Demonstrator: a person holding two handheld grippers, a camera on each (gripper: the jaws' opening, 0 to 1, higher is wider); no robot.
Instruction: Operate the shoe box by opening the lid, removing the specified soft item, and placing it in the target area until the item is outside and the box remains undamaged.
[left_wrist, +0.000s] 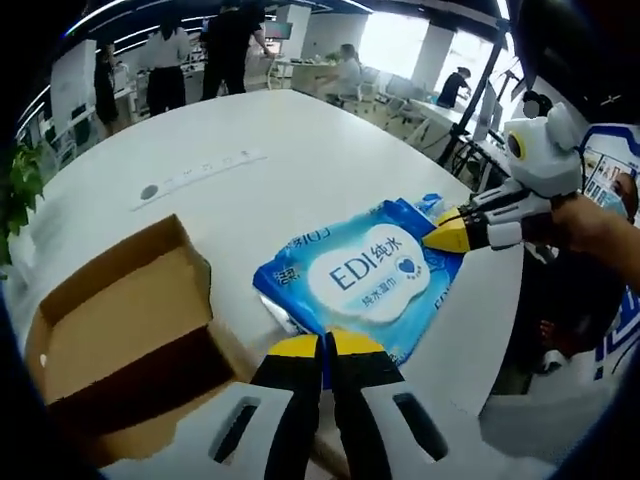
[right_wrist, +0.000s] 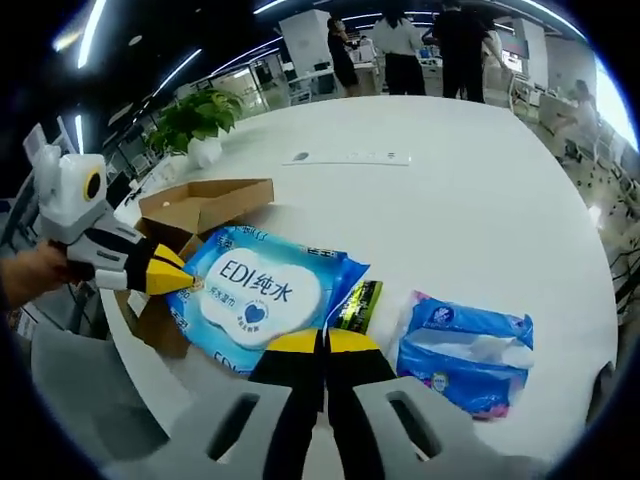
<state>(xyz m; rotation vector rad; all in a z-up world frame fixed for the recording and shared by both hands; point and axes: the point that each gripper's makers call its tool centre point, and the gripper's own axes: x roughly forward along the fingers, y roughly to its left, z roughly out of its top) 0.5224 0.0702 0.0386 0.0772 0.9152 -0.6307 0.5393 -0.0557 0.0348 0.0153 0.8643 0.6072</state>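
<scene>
On the white round surface (left_wrist: 300, 140) lies a blue wet-wipe pack (left_wrist: 360, 275), flat and label up (the label reads "EDI" with Chinese characters), just beside the open cardboard shoe box (left_wrist: 120, 340). In the left gripper view the left gripper (left_wrist: 325, 345) has its yellow-tipped jaws pressed together at the near edge of the pack; whether a fold of the wrapper is pinched between them cannot be told. The right gripper (left_wrist: 445, 235), held in a person's hand (left_wrist: 590, 225), comes in from the right with its tips closed and touching the far corner of the pack. In the right gripper view the same pack sits between the two grippers, one edge against the box. Further along the surface lie a small green-and-black packet (right_wrist: 357, 305), touching the pack's edge, and a second blue pack (right_wrist: 465, 350) of tissues, apart from it. A potted plant (right_wrist: 195, 120) stands beyond the box, and people stand in the office behind.
</scene>
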